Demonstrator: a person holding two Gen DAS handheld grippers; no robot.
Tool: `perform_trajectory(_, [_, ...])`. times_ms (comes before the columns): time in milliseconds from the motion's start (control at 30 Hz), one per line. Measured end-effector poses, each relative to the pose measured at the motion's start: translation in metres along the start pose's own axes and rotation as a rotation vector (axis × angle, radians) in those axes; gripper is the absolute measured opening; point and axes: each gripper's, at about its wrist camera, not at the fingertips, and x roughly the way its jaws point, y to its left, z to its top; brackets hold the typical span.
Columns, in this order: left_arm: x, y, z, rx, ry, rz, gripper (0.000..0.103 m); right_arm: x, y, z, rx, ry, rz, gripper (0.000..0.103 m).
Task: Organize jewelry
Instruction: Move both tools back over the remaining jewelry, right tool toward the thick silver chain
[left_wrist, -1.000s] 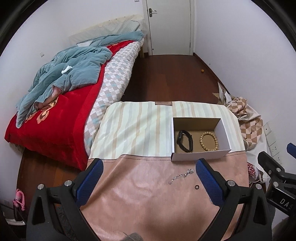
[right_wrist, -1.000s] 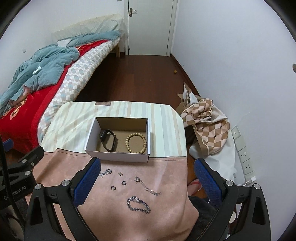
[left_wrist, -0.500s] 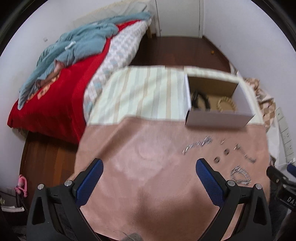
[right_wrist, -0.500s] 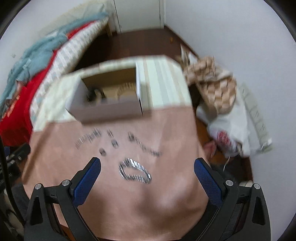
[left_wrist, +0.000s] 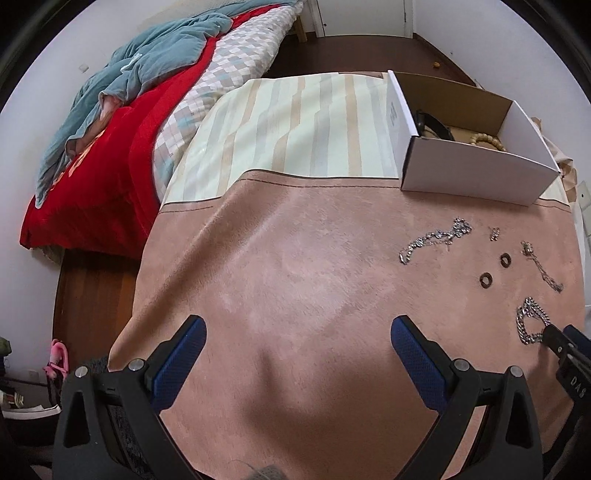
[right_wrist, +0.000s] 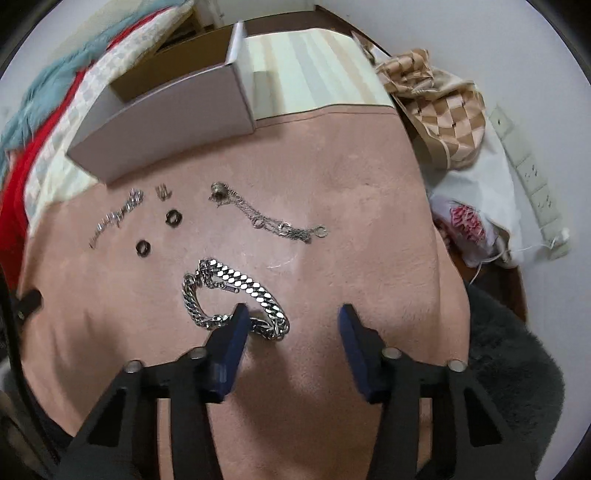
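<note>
Right gripper (right_wrist: 291, 319) low over the chunky silver chain bracelet (right_wrist: 236, 299), jaws apart.
Your left blue pad (right_wrist: 236, 328) overlaps the bracelet's near loop; the rest lies ahead-left of the jaws, right pad on bare pink cloth (right_wrist: 351, 184). Rings, thin chains and white box (right_wrist: 166, 125) sit further ahead-left. Left gripper (left_wrist: 297, 350) jaws wide apart, gripping nothing, jewelry off to its front-right.

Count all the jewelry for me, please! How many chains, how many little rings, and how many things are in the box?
Silver chains on the pink cloth: 3 (thick, thin, short)
Dark rings: 2 ()
Tiny silver piece: 1
In the box: 2 (black band, bead bracelet)
Total: 8
</note>
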Motion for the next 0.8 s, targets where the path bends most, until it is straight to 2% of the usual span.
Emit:
perform_trajectory(33, [0.001,0.0,0.0,-0.001,0.0,0.0,0.102,-0.001,0.003,0.0,-0.008,-0.009,0.01,0.032])
perform_trajectory(67, [0.003,0.0,0.001,-0.002,0.002,-0.004,0.102,-0.002,0.007,-0.001,-0.024,-0.016,0.021,0.011])
perform_trajectory(167, [0.009,0.002,0.005,-0.005,0.008,-0.022,0.102,-0.007,0.016,0.0,-0.053,-0.036,0.011,0.0])
perform_trajectory(333, [0.017,0.001,0.012,-0.013,0.012,-0.089,0.102,-0.032,0.007,0.009,0.011,-0.119,0.068,0.0])
perform_trajectory(467, [0.028,-0.016,0.022,0.019,0.024,-0.142,0.101,-0.042,0.0,0.012,0.05,-0.141,0.113,0.0])
perform_trajectory(567, [0.032,-0.035,0.028,0.076,0.018,-0.158,0.101,-0.04,-0.011,0.017,0.086,-0.134,0.153,0.0])
perform_trajectory(667, [0.032,-0.059,0.035,0.148,-0.003,-0.167,0.101,-0.027,-0.022,0.021,0.113,-0.082,0.207,0.0])
perform_trajectory(800, [0.032,-0.091,0.044,0.247,-0.026,-0.178,0.101,-0.012,-0.035,0.023,0.148,-0.048,0.206,0.0])
